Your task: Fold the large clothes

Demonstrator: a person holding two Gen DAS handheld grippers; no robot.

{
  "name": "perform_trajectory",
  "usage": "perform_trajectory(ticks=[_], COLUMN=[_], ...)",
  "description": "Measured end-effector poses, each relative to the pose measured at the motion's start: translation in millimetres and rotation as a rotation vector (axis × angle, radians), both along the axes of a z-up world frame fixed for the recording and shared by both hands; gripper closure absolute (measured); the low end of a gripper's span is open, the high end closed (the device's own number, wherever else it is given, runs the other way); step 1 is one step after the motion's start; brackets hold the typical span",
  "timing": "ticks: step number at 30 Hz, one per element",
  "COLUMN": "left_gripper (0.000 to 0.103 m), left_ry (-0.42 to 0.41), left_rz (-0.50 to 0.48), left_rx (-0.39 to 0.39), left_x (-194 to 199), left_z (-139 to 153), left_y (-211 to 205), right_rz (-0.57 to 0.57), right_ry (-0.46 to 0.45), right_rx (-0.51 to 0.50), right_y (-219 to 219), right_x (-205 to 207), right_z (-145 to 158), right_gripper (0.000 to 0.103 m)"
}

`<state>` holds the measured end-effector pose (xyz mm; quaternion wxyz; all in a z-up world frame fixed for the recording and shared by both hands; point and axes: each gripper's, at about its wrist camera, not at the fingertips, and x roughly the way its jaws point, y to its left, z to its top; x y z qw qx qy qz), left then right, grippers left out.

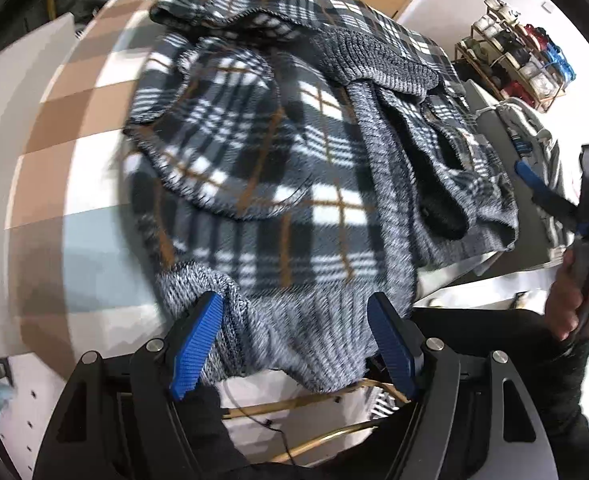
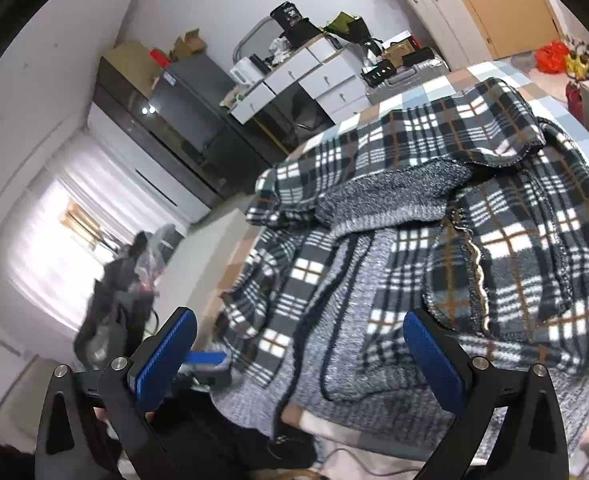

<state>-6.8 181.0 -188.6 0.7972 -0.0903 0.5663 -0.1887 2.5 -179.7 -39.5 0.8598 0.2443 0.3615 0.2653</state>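
On the checked bed (image 1: 74, 120) the plaid garment (image 1: 254, 168) lies rumpled and unfolded, its grey knit hem (image 1: 294, 340) between the spread fingers of the released left claw (image 1: 294, 344), right claw (image 2: 300, 360) likewise released above it, folding barely begun.

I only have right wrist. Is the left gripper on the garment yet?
Observer: The left gripper is open, with the plaid jacket's gray knit hem lying between its fingers, not pinched.
Operator: What's left of the jacket on the bed? My view cuts that off.
Observer: Bare checkered bedsheet, tan, white and pale blue squares.
Operator: Where's my gripper from that side?
Observer: The right gripper is open; in the left view only one blue finger shows at the frame's right edge, beside the jacket's far side.
Operator: Anything behind it?
Observer: A shoe rack against the white wall.
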Motion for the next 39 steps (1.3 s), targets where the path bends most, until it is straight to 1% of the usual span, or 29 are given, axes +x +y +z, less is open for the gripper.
perform_trajectory(ticks=[3, 5, 7, 8, 9, 10, 11, 12, 13, 15, 18, 21, 23, 24, 27, 29, 30, 33, 36, 37, 39], left_gripper=[0.032, 0.032, 0.032, 0.032, 0.032, 0.032, 0.032, 0.031, 0.03, 0.031, 0.029, 0.029, 0.029, 0.029, 0.029, 0.029, 0.029, 0.029, 0.029, 0.029, 0.029], left_ry=[-0.001, -0.01, -0.021, -0.017, -0.011, 0.015, 0.055, 0.064, 0.058, 0.078, 0.097, 0.094, 0.107, 0.111, 0.085, 0.056, 0.048, 0.04, 0.077, 0.076, 0.095], left_rz=[0.048, 0.079, 0.086, 0.1, 0.112, 0.135, 0.16, 0.17, 0.165, 0.132, 0.121, 0.111, 0.12, 0.107, 0.045, 0.001, -0.011, -0.033, -0.057, -0.048, -0.015], left_rx=[0.065, 0.096, 0.124, 0.151, 0.16, 0.154, 0.119, 0.095, 0.072, 0.014, -0.061, -0.084, -0.102, -0.137, -0.211, -0.275, -0.293, -0.328, -0.388, -0.386, -0.346], left_x=[-6, -11, -13, -12, -9, -6, -2, -1, 2, 8, 22, 35, 40, 42, 32, 29, 30, 36, 42, 42, 45], left_z=[0, 2, 2, 0, -3, -9, -14, -15, -13, -14, -14, -14, -12, -11, 4, 14, 17, 16, 5, 4, -4], left_y=[3, 7, 12, 16, 16, 21, 27, 30, 31, 30, 29, 30, 32, 32, 20, 19, 18, 17, 17, 23, 25], right_rz=[0.007, 0.016, 0.018, 0.019, 0.019, 0.018, 0.016, 0.011, 0.007, 0.011, 0.015, 0.013, 0.01, 0.01, 0.007, 0.009, 0.011, 0.017, 0.018, 0.018, 0.015], right_ry=[-0.004, -0.005, -0.004, -0.004, -0.006, -0.008, -0.01, -0.01, -0.011, -0.009, -0.01, -0.002, 0.006, 0.007, 0.006, 0.009, 0.012, 0.017, 0.02, 0.021, 0.024], right_rx=[0.017, 0.003, -0.019, -0.023, -0.022, -0.018, -0.014, -0.008, 0.001, 0.017, 0.012, 0.012, 0.016, 0.018, 0.023, 0.025, 0.026, 0.028, 0.019, 0.017, 0.016], right_y=[2, 6, 9, 9, 9, 8, 7, 6, 6, 6, 7, 7, 6, 5, 4, 4, 4, 5, 7, 7, 7], right_x=[-2, -2, -3, -4, -4, -4, -4, -4, -4, -5, -5, -5, -4, -3, -3, -3, -3, -2, -2, -1, -2], right_z=[1, 1, 0, 0, 0, 1, 1, 1, 2, 1, 1, 0, -1, -2, -2, -2, -2, -2, -3, -3, -4], right_gripper=[0.0, 0.0, 0.0, 0.0, 0.0, 0.0, 0.0, 0.0, 0.0, 0.0, 0.0, 0.0, 0.0, 0.0, 0.0, 0.0, 0.0, 0.0, 0.0, 0.0, 0.0])
